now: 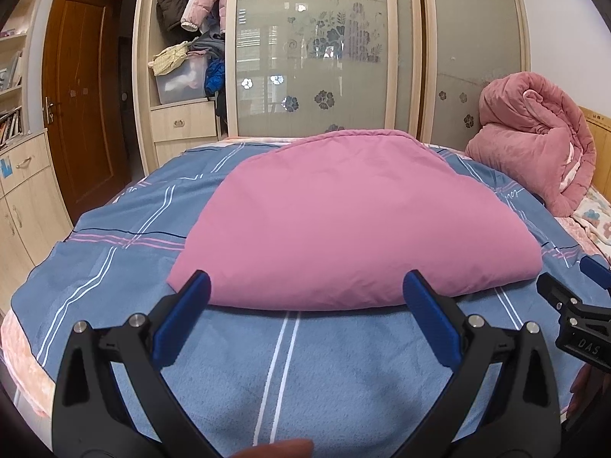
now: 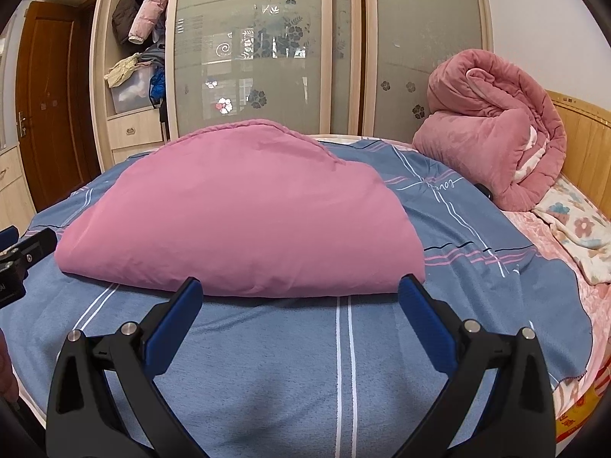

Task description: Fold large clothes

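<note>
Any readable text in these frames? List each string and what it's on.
"DAS": embossed on the black body of the right gripper, cut off at the frame edge, may be partial.
Cursive white script on the blue striped bedspread: upside down, too blurred to read.
Book spines on the shelf: too small.

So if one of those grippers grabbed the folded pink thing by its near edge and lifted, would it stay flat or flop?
The folded pink cloth would probably flop: its rounded, puffy edges suggest soft layers. Lifted from one spot, the fold would likely sag open. It looks bulky but probably light.
</note>
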`<state>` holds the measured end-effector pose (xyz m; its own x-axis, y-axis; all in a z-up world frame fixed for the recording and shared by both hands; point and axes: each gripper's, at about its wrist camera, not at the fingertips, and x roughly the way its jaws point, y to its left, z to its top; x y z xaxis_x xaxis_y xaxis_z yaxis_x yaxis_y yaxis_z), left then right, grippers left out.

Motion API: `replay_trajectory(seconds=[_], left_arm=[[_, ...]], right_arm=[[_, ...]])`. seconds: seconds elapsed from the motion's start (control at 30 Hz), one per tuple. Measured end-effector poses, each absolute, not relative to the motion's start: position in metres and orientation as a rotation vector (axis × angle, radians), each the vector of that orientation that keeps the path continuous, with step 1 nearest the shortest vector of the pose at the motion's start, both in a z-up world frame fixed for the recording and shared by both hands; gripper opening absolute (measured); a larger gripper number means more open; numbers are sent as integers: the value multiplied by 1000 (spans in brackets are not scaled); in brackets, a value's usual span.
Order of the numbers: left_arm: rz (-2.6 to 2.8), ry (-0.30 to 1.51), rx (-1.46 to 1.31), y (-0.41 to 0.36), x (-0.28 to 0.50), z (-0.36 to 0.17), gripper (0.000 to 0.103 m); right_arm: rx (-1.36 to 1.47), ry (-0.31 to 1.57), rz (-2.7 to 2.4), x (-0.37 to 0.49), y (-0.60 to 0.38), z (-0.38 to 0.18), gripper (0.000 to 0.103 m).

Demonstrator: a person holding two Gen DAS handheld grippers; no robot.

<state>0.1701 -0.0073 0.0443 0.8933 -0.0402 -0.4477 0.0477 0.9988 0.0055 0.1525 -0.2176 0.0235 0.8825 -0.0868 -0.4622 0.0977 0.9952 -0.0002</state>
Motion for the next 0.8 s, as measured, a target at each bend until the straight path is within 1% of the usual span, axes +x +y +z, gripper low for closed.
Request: replay_trajectory(seconds=[0.8], left_arm=[[-20,476,41,-4,167,35,101]], right_arm=[[13,471,-70,153,-208,26,102]])
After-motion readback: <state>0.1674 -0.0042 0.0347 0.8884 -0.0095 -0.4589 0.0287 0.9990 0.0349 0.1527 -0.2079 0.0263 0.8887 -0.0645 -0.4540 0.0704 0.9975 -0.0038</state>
